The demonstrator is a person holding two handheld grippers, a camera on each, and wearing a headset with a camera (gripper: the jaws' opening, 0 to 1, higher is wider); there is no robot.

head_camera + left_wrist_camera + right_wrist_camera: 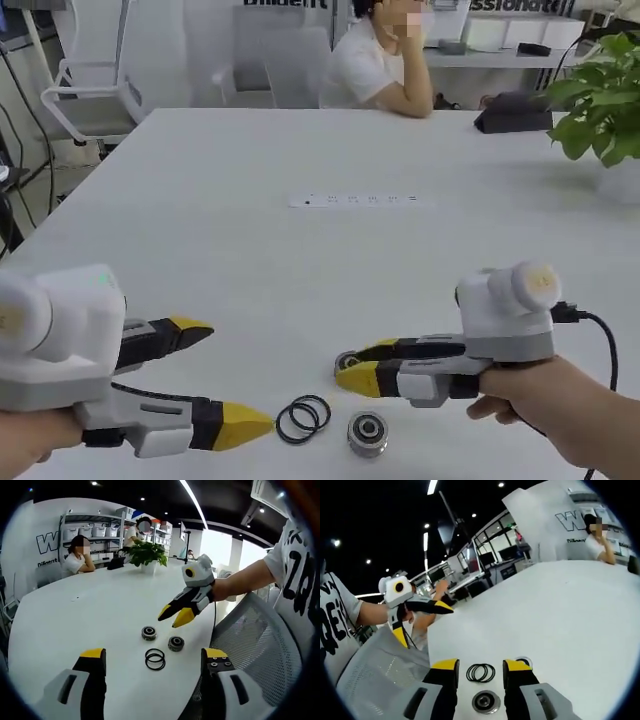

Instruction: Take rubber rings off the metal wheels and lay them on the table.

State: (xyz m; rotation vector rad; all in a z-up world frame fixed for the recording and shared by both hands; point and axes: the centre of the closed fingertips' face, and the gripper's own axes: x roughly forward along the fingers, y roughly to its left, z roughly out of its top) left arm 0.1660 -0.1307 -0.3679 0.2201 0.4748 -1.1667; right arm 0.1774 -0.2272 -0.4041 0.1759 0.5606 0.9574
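Left gripper [225,378]: jaws spread wide, nothing gripped; seen from the right gripper view [425,625] the same wide gape is shown.
Right gripper [348,366]: jaws parted by a modest gap, nothing held between them – confirmed in its own view [481,665] and from the left gripper view [171,618].
Rubber rings [303,417]: two thin black rings, overlapping, laid flat on the table. They are found just off the tip of the left gripper's nearer jaw, and between the two grippers. In the left gripper view [155,659] they are centred ahead of the open jaws; in the right gripper view [480,672] they sit just ahead of the gap.
Metal wheel A [368,433]: flat on the table, just beside the rings, on the person's side of the right gripper's jaws. In the right gripper view [486,701] it is seen low between the two jaws, not touched.
Metal wheel B [347,362]: right at the right gripper's jaw tips, partly hidden by them; contact cannot be told. It is seen apart from wheel A in the left gripper view [149,632].
Rings left on wheels: cannot be told – too small.
Table [300,150]: white, wide; the jaws of both grippers are held over its near edge.
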